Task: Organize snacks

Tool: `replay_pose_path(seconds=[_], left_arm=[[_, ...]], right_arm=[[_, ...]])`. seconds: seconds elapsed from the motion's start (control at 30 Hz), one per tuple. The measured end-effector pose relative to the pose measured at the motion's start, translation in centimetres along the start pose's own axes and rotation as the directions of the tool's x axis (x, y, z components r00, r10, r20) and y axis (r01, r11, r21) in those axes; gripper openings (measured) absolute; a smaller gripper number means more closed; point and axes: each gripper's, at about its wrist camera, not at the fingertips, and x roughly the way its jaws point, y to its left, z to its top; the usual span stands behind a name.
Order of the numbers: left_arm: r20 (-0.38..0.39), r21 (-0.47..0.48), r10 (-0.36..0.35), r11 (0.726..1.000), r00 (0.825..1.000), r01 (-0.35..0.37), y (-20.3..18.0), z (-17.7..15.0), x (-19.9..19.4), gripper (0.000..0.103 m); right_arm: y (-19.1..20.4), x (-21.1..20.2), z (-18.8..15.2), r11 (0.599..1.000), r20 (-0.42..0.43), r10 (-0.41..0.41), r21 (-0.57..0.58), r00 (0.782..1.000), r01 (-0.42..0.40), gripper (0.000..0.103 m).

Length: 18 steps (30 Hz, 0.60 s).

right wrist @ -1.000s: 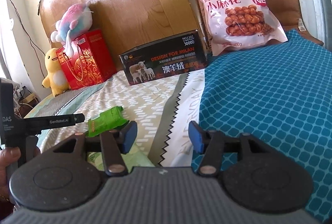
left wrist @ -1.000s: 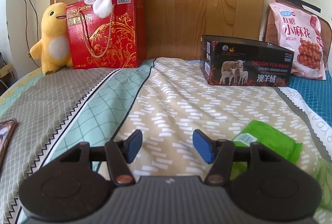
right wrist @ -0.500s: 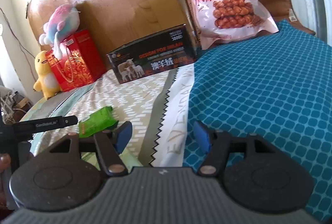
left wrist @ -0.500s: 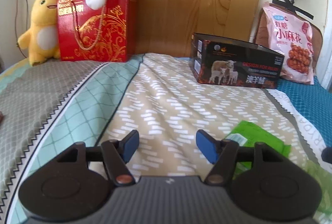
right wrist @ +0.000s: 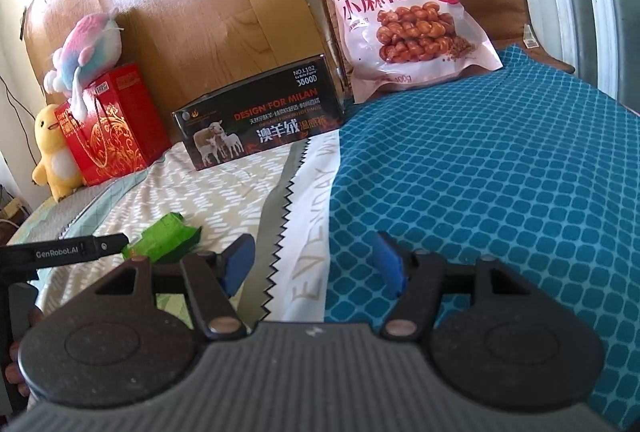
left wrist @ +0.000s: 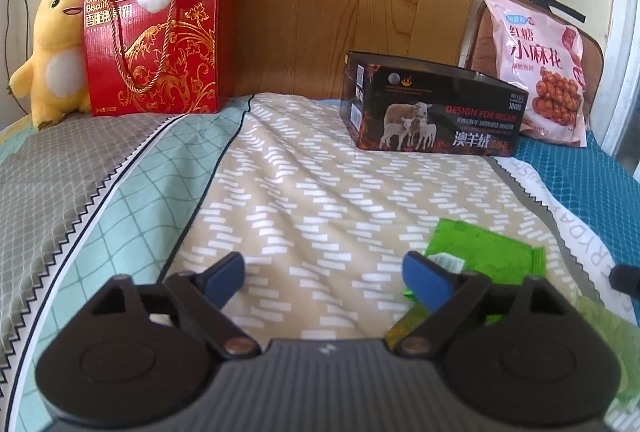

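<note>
- Left gripper: jaws spread wide w/ nothing between, only bedsheet under them. They've just been opening.
- Right gripper: also released, empty, over the zigzag seam btw beige and blue cloth.
- Green snack packet: flat on the sheet just beside the left gripper's right finger, not inside the jaws; in the right view it sits left of that gripper.
- Step, as I read it: pre-grasp, nothing picked up yet.
- Next move prob needs the left gripper shifted over to straddle the packet, then close; thin and crinkly, so could slip.
- Farther: black sheep box mid-bed.
- Back, by the headboard: red biscuit box and pink twist-snack bag.
</note>
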Motion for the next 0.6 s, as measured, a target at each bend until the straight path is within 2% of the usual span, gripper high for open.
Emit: replay_pose_path(seconds=[0.1,0.2,0.37,0.43,0.5,0.6], left_arm=[[-0.001,-0.003,0.049,0.999,0.999,-0.049,-0.3,0.0,-0.1,0.103],[0.011,-0.009,0.070,0.998,0.997,-0.070,-0.3,-0.1,-0.2,0.103],[-0.005,-0.032,0.102,0.994,0.995,-0.102,0.3,0.1,-0.4,0.103],[0.012,-0.057,0.115,0.992,0.993,-0.114,0.9,-0.1,-1.2,0.103],[0.021,-0.070,0.153,0.986,0.988,-0.151,1.4,0.0,-2.0,0.103],[0.011,-0.038,0.229,0.973,0.973,-0.228,1.9,0.5,-2.6,0.103]], right_arm=[[-0.3,-0.3,-0.1,1.000,0.019,-0.010,0.029,1.000,0.009,0.071],[-0.6,-0.5,-0.2,0.999,0.031,-0.003,0.047,1.000,0.001,0.080],[-0.4,-0.2,-0.1,0.998,0.009,0.052,0.035,0.999,-0.053,0.087],[-0.5,0.0,0.0,0.996,0.000,0.079,0.029,0.997,-0.079,0.088],[-0.5,0.0,0.0,0.995,-0.001,0.096,0.030,0.995,-0.096,0.089],[-0.7,-0.1,-0.1,0.993,0.005,0.110,0.041,0.994,-0.110,0.089]])
